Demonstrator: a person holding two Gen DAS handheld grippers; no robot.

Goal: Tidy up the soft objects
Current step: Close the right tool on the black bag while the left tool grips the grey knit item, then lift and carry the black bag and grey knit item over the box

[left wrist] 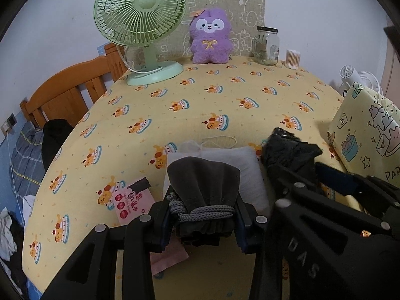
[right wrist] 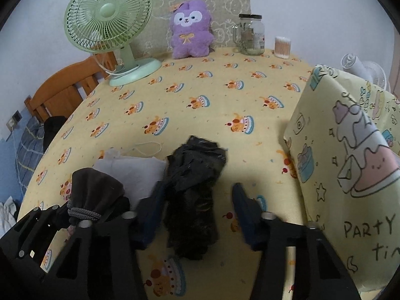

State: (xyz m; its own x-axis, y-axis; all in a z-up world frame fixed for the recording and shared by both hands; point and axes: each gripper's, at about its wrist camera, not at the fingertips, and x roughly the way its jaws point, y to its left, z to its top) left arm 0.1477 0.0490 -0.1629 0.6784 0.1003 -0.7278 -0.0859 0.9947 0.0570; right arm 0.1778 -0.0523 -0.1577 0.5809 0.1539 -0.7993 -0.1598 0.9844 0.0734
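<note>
While both tools work, sorting looks barely begun.
Left tool (left wrist: 202, 215) clamps a dark grey drawstring velvet pouch (left wrist: 203, 185); right tool (right wrist: 197, 207) straddles a crumpled black plastic bag (right wrist: 195, 175) on the yellow-clothed surface (right wrist: 212, 105), its pads apparently not yet pressing it.

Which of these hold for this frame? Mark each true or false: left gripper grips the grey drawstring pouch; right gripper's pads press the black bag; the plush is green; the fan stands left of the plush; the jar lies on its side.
1. The left gripper grips the grey drawstring pouch. True.
2. The right gripper presses its pads on the black bag. False: a gap shows on its right side.
3. The plush is green. False: purple.
4. The fan stands left of the plush. True.
5. The jar lies on its side. False: upright.
</note>
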